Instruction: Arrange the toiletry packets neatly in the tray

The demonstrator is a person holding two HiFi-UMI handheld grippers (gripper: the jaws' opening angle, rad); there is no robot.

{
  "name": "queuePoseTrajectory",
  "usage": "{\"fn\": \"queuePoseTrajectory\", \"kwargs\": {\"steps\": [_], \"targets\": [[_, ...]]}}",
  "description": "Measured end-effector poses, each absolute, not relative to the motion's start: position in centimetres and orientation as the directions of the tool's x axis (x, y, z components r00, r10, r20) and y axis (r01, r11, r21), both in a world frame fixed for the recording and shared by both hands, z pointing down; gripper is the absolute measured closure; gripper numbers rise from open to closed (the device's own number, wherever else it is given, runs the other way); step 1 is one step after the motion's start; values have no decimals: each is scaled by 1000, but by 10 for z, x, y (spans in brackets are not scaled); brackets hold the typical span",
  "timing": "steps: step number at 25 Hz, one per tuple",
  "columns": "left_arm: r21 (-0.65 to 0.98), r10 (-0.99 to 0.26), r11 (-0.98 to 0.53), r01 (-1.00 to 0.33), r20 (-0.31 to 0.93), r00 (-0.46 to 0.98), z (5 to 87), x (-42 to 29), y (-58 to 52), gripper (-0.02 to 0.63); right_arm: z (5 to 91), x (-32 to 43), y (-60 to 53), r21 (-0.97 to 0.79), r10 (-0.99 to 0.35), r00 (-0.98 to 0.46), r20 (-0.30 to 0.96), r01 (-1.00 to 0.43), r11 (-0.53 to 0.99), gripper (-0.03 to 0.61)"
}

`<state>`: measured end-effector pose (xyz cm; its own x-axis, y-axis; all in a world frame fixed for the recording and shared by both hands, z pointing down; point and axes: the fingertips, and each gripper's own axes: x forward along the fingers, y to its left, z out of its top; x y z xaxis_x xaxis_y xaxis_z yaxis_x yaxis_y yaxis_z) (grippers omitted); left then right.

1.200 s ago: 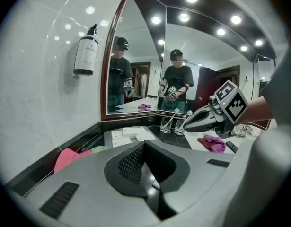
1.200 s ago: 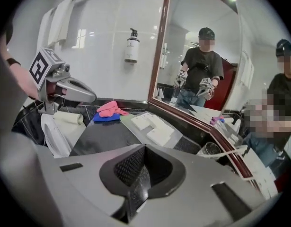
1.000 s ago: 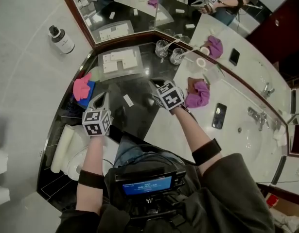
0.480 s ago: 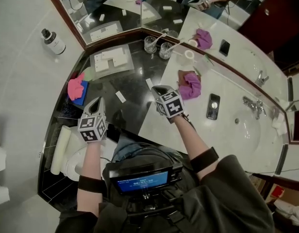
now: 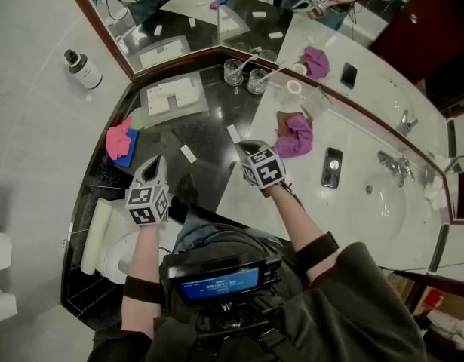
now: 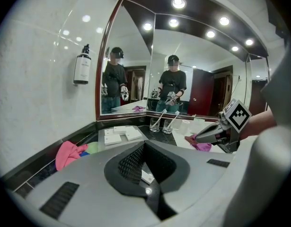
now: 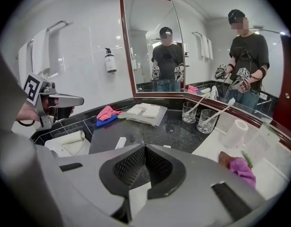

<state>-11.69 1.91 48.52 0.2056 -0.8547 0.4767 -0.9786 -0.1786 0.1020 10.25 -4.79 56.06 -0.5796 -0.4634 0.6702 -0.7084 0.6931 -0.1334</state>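
A clear tray [image 5: 176, 96] with white toiletry packets in it stands at the back of the dark counter; it also shows in the left gripper view [image 6: 119, 134] and the right gripper view [image 7: 146, 112]. One loose white packet [image 5: 188, 153] lies on the counter between my grippers. My right gripper [image 5: 244, 146] is shut on a thin white packet [image 7: 137, 198], and another white packet [image 5: 233, 133] lies just beyond its tip. My left gripper [image 5: 153, 166] hovers near the counter's front left, shut and holding nothing.
Two glasses [image 5: 244, 75] with toothbrushes stand right of the tray. A pink cloth [image 5: 119, 139] lies left, a purple cloth [image 5: 295, 136] and a phone [image 5: 331, 167] right on the white top, beside the sink [image 5: 401, 202]. A rolled towel [image 5: 96, 236] lies front left.
The head view has swung left. My right gripper has drawn back a little towards me and rolled, and a white packet now shows beyond its tip. The left gripper has shifted slightly.
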Motion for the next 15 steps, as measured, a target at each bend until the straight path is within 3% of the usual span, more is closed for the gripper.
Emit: {"fn": "queuePoseTrajectory", "kwargs": {"steps": [3, 9, 15], "targets": [[103, -848, -184, -977, 485, 211, 490, -119, 14, 614, 571, 104, -57, -99, -490, -537, 686, -737, 669, 555], [105, -825, -225, -969, 509, 247, 500, -122, -7, 614, 610, 106, -77, -101, -472, -471, 745, -780, 618, 391], [125, -791, -278, -952, 532, 301, 516, -130, -38, 614, 640, 93, -104, -75, -439, -403, 803, -799, 596, 358]]}}
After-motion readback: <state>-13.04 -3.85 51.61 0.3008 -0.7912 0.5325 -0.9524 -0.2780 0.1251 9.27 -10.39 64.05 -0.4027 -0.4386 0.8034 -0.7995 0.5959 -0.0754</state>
